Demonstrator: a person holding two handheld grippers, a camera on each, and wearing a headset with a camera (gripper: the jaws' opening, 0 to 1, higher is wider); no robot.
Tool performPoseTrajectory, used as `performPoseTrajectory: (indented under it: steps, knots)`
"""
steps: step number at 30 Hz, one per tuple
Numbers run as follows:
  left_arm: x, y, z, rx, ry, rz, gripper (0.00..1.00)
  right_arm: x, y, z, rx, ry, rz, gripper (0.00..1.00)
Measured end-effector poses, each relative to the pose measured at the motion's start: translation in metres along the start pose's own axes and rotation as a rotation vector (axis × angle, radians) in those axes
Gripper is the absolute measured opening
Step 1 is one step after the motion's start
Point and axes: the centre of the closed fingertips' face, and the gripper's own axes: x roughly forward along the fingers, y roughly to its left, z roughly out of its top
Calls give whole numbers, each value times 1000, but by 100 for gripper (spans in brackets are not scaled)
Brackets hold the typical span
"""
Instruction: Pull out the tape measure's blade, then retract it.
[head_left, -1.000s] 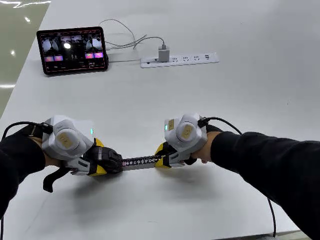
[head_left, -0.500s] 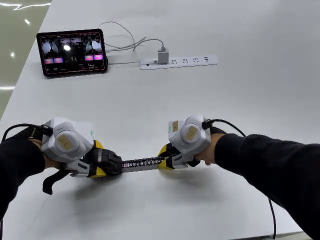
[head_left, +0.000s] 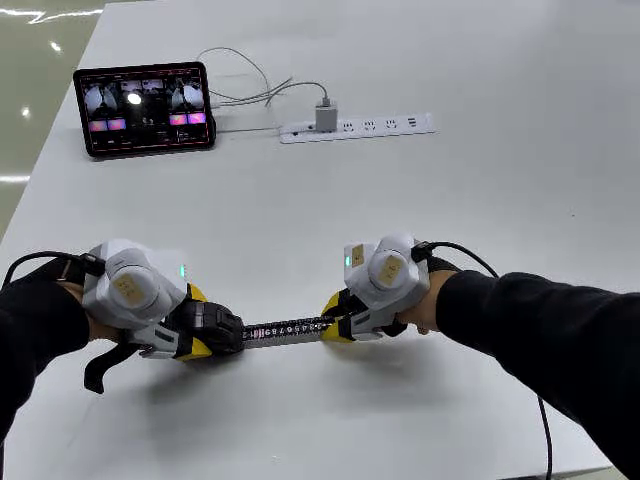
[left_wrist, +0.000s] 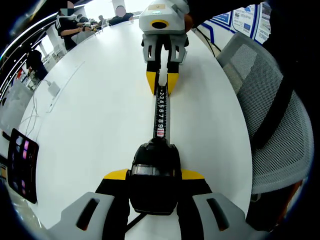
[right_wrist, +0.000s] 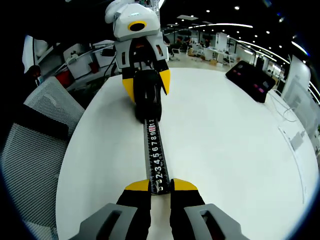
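Note:
A black tape measure case (head_left: 212, 327) lies on the white table (head_left: 330, 200), with my left gripper (head_left: 198, 328) shut on it; the case (left_wrist: 155, 172) sits between the yellow-tipped fingers (left_wrist: 116, 175). Its blade (head_left: 286, 327), printed with numbers, runs right to my right gripper (head_left: 334, 328), which is shut on the blade's end. In the right gripper view the blade (right_wrist: 154, 155) reaches from my right gripper (right_wrist: 160, 185) to the case (right_wrist: 147, 95). The left gripper view shows the blade (left_wrist: 161, 110) stretching away to the other gripper.
A tablet (head_left: 144, 106) with a lit screen stands at the back left. A white power strip (head_left: 358, 126) with a plugged charger and cables lies behind the grippers. A mesh chair (left_wrist: 265, 135) stands off the table's near edge.
The right gripper has drawn slightly to the right with the blade's end, so a little more blade shows. The left gripper holds the case in place.

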Motion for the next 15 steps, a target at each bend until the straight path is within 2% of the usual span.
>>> performPoseTrajectory:
  steps: [15]
  knots:
    - [-1,-3,2,4,1,-2,30,-5,-1,-6,15,2,-1,10]
